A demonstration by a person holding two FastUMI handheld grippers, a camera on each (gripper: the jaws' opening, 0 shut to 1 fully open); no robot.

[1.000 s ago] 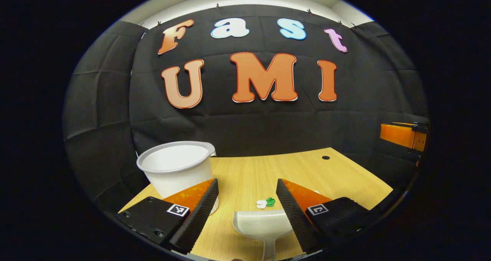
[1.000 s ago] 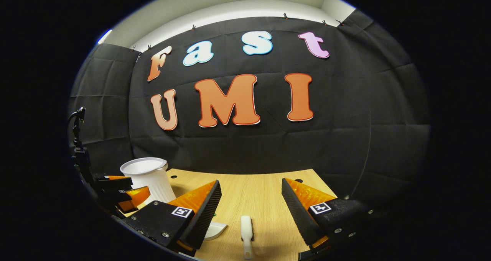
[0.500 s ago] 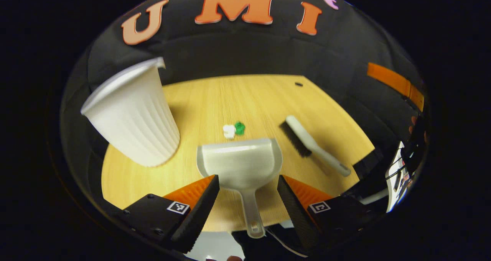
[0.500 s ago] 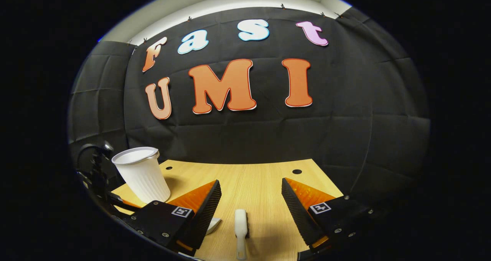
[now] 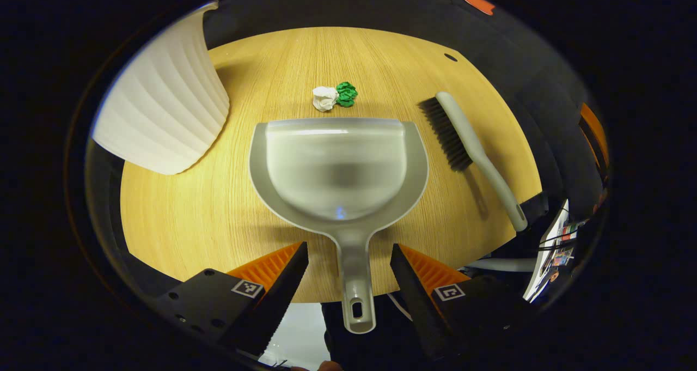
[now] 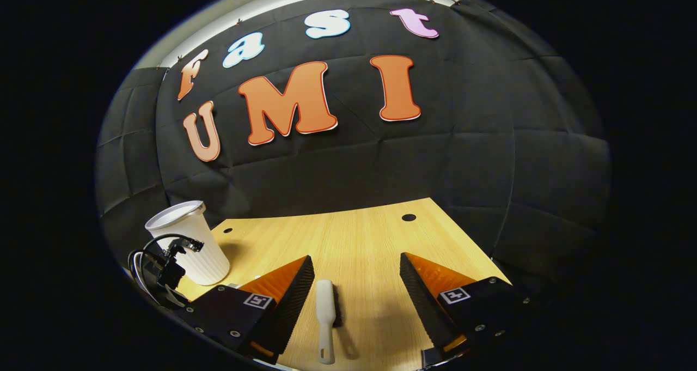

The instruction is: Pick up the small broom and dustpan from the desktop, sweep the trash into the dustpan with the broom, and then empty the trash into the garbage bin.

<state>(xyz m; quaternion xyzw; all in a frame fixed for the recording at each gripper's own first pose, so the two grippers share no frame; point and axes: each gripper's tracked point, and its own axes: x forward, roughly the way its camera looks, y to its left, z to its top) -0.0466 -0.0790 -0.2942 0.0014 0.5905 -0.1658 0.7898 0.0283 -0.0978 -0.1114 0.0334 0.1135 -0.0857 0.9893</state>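
Nothing is picked up yet, so the task is at its very start. In the left gripper view the left hand-held gripper (image 5: 348, 262) hangs over the near edge of the table (image 5: 179, 218) with its fingers spread wide on either side of the grey dustpan's handle, not touching it. The dustpan (image 5: 337, 169) lies flat on the table, its mouth facing away toward the trash, a white paper ball (image 5: 325, 98) and a green paper ball (image 5: 346, 93) that touch each other just beyond the pan's front lip. The small broom (image 5: 468, 147) lies on the table to the right of the dustpan, apart from it, bristles toward the pan. The white ribbed garbage bin (image 5: 163, 109) stands at the left, well apart from the trash. In the right gripper view the right hand-held gripper (image 6: 356, 275) is also released, its fingers wide on either side of the broom (image 6: 325, 311), whose handle points back toward the camera; I judge it is lined up for a grasp but has not closed. The bin (image 6: 190, 243) shows at the far left there. Still to do, as I see it: close on both handles, lift, sweep the two balls into the pan, then tip them into the bin
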